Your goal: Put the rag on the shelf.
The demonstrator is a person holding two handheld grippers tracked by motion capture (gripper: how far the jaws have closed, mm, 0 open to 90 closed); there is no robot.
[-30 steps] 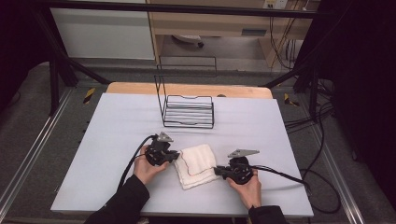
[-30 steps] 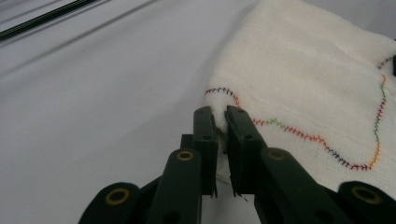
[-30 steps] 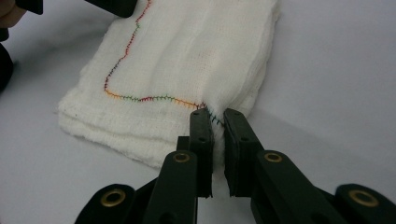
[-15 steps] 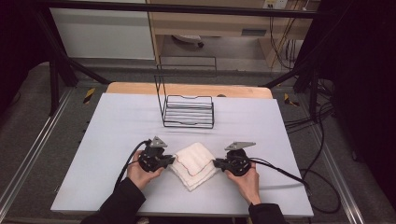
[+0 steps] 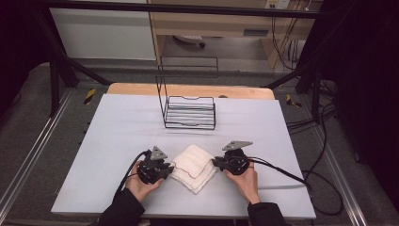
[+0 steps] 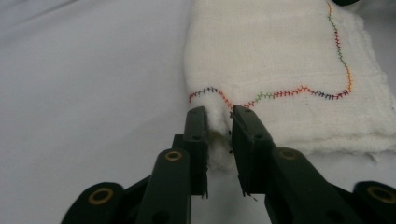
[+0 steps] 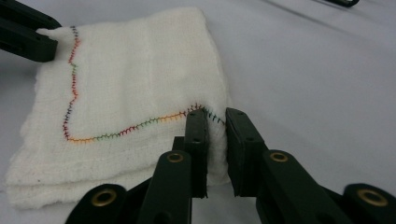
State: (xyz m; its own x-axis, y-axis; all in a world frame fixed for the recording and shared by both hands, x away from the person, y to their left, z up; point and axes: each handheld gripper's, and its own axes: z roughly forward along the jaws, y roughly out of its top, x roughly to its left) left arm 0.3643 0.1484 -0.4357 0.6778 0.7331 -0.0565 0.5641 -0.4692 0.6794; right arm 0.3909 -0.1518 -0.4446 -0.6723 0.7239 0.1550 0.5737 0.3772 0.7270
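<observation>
On the near half of the white table [image 5: 117, 122], well short of the black wire rack [image 5: 189, 112], lies a folded white cloth [image 5: 193, 165], turned so its corners point like a diamond. It is a soft gauzy weave folded into several layers, with a line of zigzag stitching in changing colours, red, orange, green and blue, running along one edge of the top layer and turning a corner.

The left gripper [image 5: 163, 170] sits at the cloth's left corner and the right gripper [image 5: 217, 163] at its right corner, each held in a hand. In the left gripper view the left gripper [image 6: 219, 122] has the bunched corner of the cloth [image 6: 280, 60] between its jaws; the jaws have just been opening, and whether the pads press the fabric is hard to tell. In the right gripper view the right gripper [image 7: 215, 122] has a corner of the cloth [image 7: 130, 88] between its jaws in the same way, these too having just been opening, with a narrow gap on one side.

The lower layers show as edges along the near side. The far corner is cut off at the top of the left gripper view, and the cloth's underside is hidden.
</observation>
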